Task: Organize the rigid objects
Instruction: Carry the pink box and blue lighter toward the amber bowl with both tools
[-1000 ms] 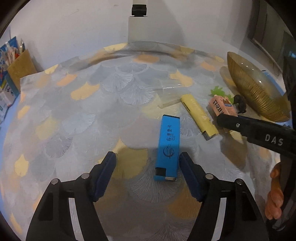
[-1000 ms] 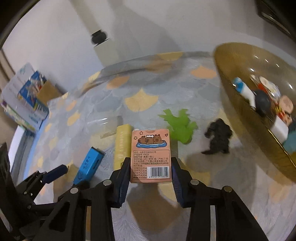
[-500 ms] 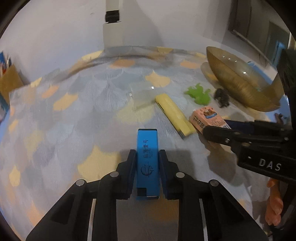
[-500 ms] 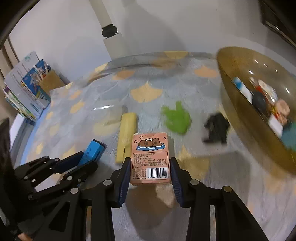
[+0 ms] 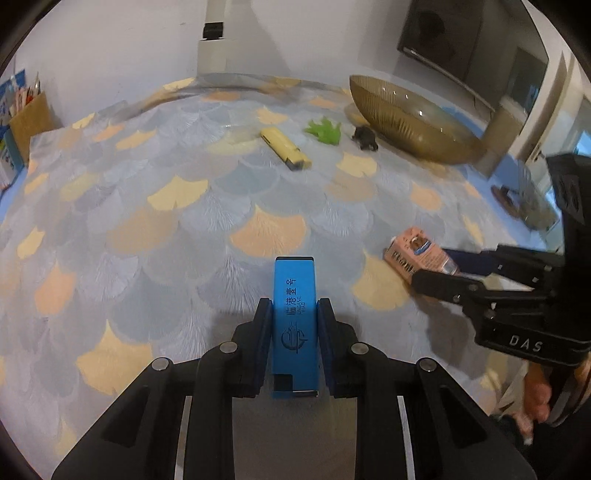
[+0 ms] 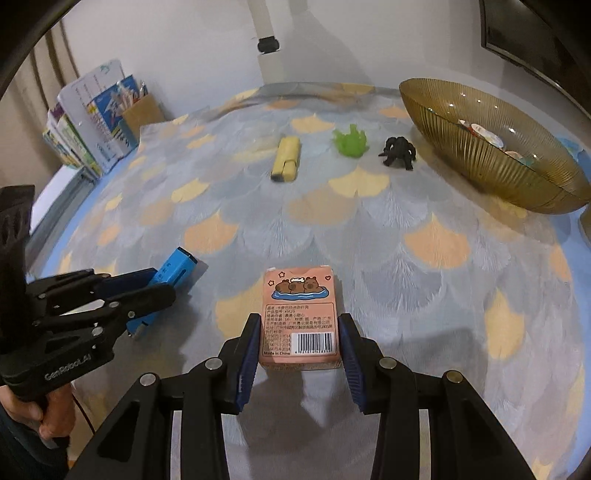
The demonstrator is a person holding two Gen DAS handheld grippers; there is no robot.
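Right wrist view, listed left to right as we see it: our left gripper (image 6: 162, 286), jaws pinching a flat blue rectangular lighter-like case (image 6: 166, 280) low over the fan-patterned grey and orange tablecloth (image 6: 424, 295); a yellow oblong case (image 6: 285, 163) lying far back; our right gripper (image 6: 300, 345), jaws pressed on a pink cardboard box printed with capybaras (image 6: 300, 317); a green plastic figure (image 6: 350, 141); a black toy animal (image 6: 399, 152); an amber ribbed glass bowl (image 6: 480, 155) holding small items, far right.

Books (image 6: 85, 125) & cardboard pen box (image 6: 142, 110) at wall; dark TV (image 5: 439, 29).
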